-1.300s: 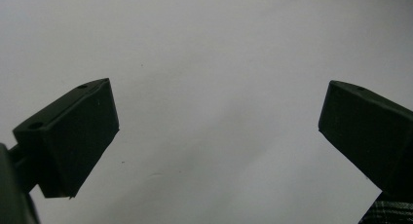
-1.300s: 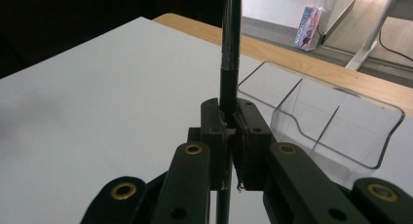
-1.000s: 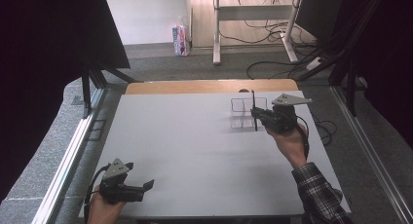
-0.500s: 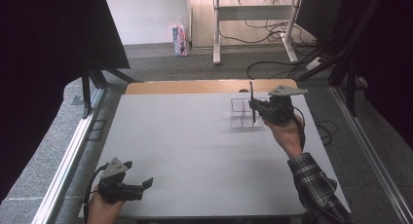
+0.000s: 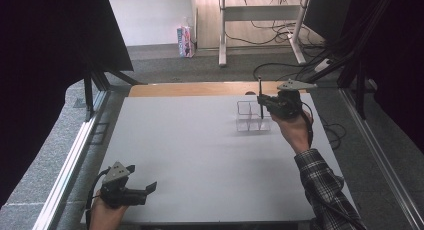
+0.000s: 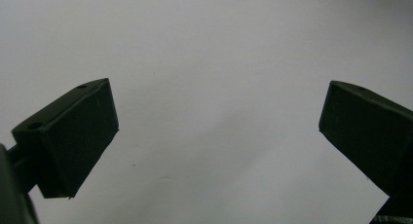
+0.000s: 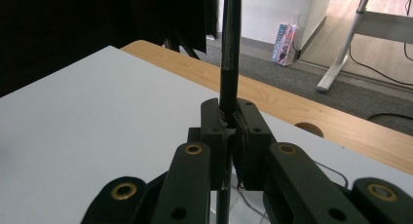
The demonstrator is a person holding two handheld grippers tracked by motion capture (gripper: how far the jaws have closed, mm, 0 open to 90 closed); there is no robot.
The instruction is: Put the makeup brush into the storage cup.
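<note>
Organizer [image 5: 252, 116] far right on table [image 5: 190, 150]; carton [image 5: 185, 41] behind.

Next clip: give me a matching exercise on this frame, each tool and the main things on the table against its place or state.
Things:
1. left tool
2. right tool
3. black pen
4. clear organizer

States or places:
A. standing upright between shut jaws
B. on the white table, at its far right part
C. open, holding nothing, near the table's front left corner
D. clamped shut on a thin stick

Pairs: 1-C, 2-D, 3-A, 4-B
</note>
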